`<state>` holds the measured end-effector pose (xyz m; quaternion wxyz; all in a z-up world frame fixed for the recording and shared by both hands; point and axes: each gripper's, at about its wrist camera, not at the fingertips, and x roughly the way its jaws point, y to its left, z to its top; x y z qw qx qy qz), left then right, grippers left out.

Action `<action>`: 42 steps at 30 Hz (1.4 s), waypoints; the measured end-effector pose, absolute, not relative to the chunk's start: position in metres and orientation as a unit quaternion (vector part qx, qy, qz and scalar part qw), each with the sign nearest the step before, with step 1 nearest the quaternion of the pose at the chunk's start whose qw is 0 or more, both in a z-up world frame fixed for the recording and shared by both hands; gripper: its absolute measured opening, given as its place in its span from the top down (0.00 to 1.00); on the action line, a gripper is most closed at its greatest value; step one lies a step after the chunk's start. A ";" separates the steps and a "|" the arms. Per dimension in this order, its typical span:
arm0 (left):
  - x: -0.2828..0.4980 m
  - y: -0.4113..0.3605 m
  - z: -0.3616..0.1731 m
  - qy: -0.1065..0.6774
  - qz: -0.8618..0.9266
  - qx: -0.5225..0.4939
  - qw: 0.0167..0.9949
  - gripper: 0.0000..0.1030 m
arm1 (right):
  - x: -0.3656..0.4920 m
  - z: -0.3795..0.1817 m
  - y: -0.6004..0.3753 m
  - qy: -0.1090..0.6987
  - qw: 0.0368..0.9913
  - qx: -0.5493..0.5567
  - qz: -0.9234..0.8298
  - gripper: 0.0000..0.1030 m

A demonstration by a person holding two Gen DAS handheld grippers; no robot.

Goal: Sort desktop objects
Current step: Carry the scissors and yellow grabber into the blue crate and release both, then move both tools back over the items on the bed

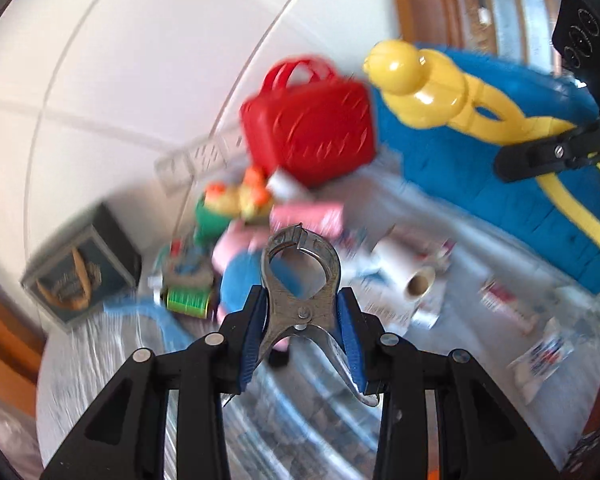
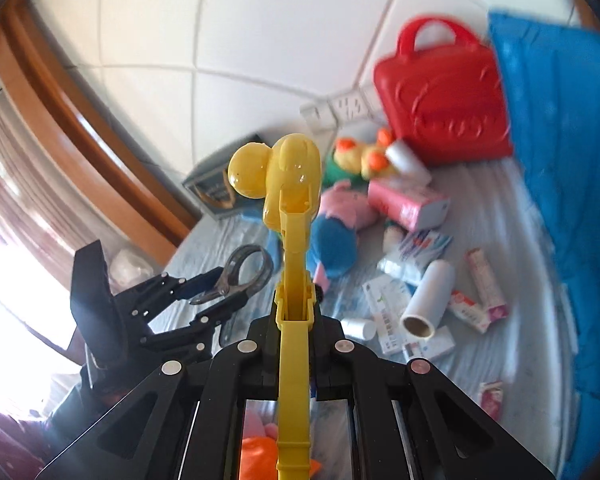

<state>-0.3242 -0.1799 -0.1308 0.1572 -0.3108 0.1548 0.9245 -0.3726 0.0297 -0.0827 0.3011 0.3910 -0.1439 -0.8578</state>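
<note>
My left gripper (image 1: 302, 322) is shut on a metal clamp tool (image 1: 300, 264) and holds it up above the cluttered table; it also shows in the right wrist view (image 2: 216, 288) with the metal tool (image 2: 248, 270). My right gripper (image 2: 296, 316) is shut on a yellow plastic duck-shaped tongs (image 2: 288, 184), held upright; the tongs also show in the left wrist view (image 1: 420, 84) at upper right, clamped by the right gripper's fingers (image 1: 540, 156).
A red plastic toy case (image 2: 444, 92) stands at the back beside a blue cloth (image 2: 560, 160). Plush toys (image 2: 340, 208), small boxes (image 2: 408, 204), a paper roll (image 2: 428, 300) and a dark box (image 2: 216, 188) lie on the plastic-covered table (image 2: 520, 340). White tiled wall behind.
</note>
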 end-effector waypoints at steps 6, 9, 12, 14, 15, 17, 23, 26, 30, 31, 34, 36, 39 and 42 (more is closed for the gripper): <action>-0.301 -0.106 -0.044 0.177 0.933 -0.211 0.231 0.65 | -0.305 -0.001 0.087 -0.146 0.259 0.303 -0.905 0.92; -0.289 -0.057 -0.001 0.177 0.931 -0.157 0.280 0.65 | -0.266 0.040 0.128 -0.142 0.216 0.258 -0.931 0.92; -0.276 0.000 0.034 0.186 0.925 -0.113 0.311 0.65 | -0.237 0.070 0.177 -0.137 0.173 0.226 -0.949 0.92; -0.272 0.041 0.051 0.188 0.919 -0.103 0.330 0.65 | -0.229 0.082 0.215 -0.136 0.146 0.218 -0.955 0.92; -0.272 0.062 0.057 0.189 0.919 -0.098 0.333 0.65 | -0.228 0.086 0.231 -0.133 0.137 0.219 -0.957 0.92; -0.276 0.099 0.066 0.183 0.916 -0.103 0.343 0.65 | -0.232 0.091 0.268 -0.125 0.110 0.229 -0.959 0.92; -0.283 0.184 0.073 0.185 0.930 -0.114 0.296 0.56 | -0.260 0.087 0.354 -0.148 0.065 0.258 -0.952 0.83; -0.287 0.203 0.069 0.178 0.946 -0.120 0.244 0.22 | -0.257 0.083 0.381 -0.148 0.044 0.257 -0.954 0.53; -0.287 0.213 0.066 0.176 0.956 -0.128 0.195 0.17 | -0.246 0.081 0.393 -0.119 0.036 0.248 -0.961 0.14; -0.288 0.212 0.064 0.174 0.959 -0.133 0.182 0.17 | -0.243 0.081 0.393 -0.117 0.037 0.243 -0.962 0.14; -0.285 0.204 0.060 0.170 0.964 -0.139 0.153 0.17 | -0.233 0.082 0.391 -0.110 0.038 0.225 -0.967 0.11; -0.280 0.199 0.057 0.170 0.967 -0.136 0.131 0.17 | -0.231 0.081 0.391 -0.107 0.038 0.212 -0.971 0.05; -0.271 0.188 0.054 0.173 0.970 -0.134 0.107 0.17 | -0.225 0.079 0.385 -0.099 0.043 0.205 -0.973 0.03; -0.262 0.179 0.051 0.176 0.972 -0.133 0.085 0.17 | -0.223 0.075 0.378 -0.094 0.055 0.203 -0.973 0.01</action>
